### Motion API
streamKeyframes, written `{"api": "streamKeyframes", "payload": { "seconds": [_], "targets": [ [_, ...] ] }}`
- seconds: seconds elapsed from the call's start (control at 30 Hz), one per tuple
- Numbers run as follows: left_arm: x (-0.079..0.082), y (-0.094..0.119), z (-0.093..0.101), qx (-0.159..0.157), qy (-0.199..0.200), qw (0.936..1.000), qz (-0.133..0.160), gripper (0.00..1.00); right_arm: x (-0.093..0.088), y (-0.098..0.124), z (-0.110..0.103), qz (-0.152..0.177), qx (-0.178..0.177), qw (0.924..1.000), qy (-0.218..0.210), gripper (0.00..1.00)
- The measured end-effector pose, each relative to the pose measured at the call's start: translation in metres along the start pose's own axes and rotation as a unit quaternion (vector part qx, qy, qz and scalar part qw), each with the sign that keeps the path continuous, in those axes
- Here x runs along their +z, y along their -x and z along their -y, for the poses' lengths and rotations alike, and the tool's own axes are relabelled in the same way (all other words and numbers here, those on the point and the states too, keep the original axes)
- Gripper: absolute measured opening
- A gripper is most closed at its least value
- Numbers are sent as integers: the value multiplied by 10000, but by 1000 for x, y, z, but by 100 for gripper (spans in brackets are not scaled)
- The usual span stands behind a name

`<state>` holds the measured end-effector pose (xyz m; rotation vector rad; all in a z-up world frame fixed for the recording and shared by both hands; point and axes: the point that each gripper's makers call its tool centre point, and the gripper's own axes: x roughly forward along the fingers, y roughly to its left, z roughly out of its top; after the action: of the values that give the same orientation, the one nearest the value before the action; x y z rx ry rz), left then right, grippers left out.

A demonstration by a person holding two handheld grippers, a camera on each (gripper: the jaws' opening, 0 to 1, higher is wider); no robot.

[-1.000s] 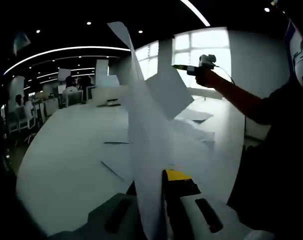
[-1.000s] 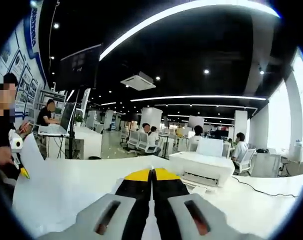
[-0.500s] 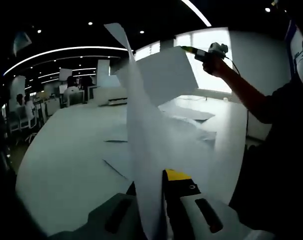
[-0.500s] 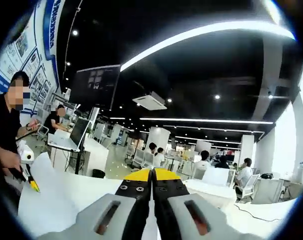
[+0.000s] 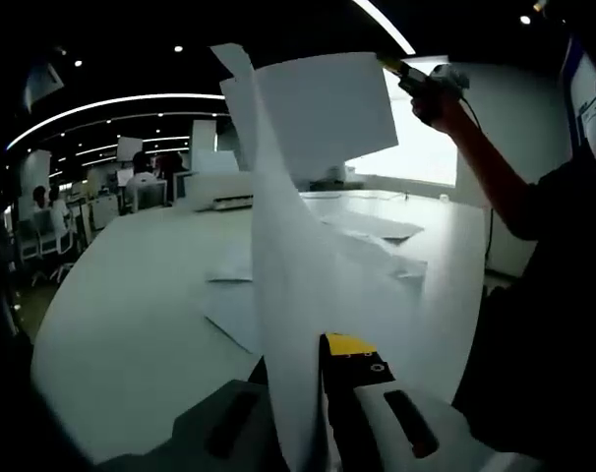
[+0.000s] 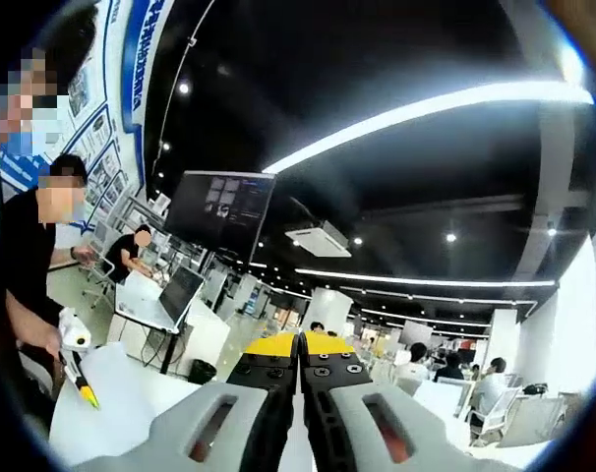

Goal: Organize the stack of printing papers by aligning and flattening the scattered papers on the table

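Ahead of your left claw, an upright white paper sheet blocks the centre line. To its left, the white tabletop lies open. To its right, scattered flat white sheets and your dark-sleeved arm obstruct passage. Ahead of your right claw, open air under a black ceiling.

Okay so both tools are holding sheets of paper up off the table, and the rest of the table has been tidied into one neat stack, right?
Not quite. Both tools do hold sheets up, but the left gripper view shows loose papers still scattered across the table, not stacked.
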<state>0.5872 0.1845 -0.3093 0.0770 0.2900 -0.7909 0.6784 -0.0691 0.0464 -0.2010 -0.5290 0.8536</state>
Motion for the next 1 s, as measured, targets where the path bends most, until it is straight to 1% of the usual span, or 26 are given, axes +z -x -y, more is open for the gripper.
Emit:
{"api": "streamKeyframes", "payload": {
  "seconds": [0.07,0.1,0.2,0.3,0.43,0.53,0.67,0.73,0.83,0.93,1.0],
  "targets": [
    [1,0,0,1,13,10000,18,5,13,0,-4,140,70,9999,-45,0],
    [1,0,-1,1,15,10000,21,5,15,0,-5,159,81,9998,-54,0],
    [0,1,-2,19,44,10000,44,5,34,2,-11,318,152,9994,27,0],
    [0,2,-3,35,68,10000,63,5,44,3,-15,424,231,9988,-10,0],
    [0,2,-3,33,66,9999,71,5,57,7,-19,620,334,9973,-226,0],
    [0,2,-2,16,58,9999,87,6,66,10,-27,723,435,9961,-274,0],
    [3,2,0,-19,59,9998,169,6,71,12,-37,806,559,9945,-372,0],
    [4,2,1,-33,38,9998,193,6,73,12,-44,859,670,9927,-522,0],
    [5,2,3,-52,41,9997,215,6,74,13,-50,921,743,9909,-646,0],
    [6,2,4,-98,99,9995,277,6,68,13,-60,944,840,9886,-814,0],
    [6,2,4,-102,100,9995,290,6,63,13,-64,968,860,9870,-955,0]
  ]
}}
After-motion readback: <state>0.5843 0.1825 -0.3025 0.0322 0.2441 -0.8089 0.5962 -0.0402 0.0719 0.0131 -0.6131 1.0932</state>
